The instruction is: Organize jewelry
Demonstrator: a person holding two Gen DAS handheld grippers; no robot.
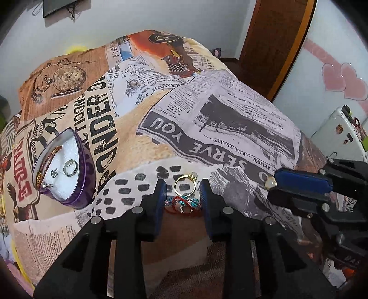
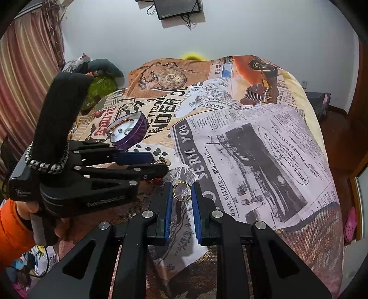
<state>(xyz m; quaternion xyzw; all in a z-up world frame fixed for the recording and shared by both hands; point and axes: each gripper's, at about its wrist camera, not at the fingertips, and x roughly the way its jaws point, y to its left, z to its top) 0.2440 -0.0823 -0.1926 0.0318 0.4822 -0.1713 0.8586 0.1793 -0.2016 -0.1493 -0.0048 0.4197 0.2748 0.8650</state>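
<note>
gold ring (image 2: 181,190) with pale stone sits pinched in my right gripper (image 2: 181,192). left gripper (image 1: 183,191) stands slightly parted over a second gold ring (image 1: 185,185) and beaded bracelet (image 1: 184,204) on the bedspread (image 1: 230,119); purple tin (image 1: 66,170) lies left.

A bedspread (image 2: 264,142) printed with old newspaper pages, a pocket watch and a guitar covers the bed. On the white wall behind hangs a dark screen (image 2: 177,8) with loose cables under it. Striped curtains (image 2: 27,59) hang at one side, with a grey and green heap (image 2: 103,78) near them. A brown wooden door (image 1: 273,41) stands by a panel with pink hearts (image 1: 342,80). A pink shoe (image 2: 352,223) lies on the floor.
</note>
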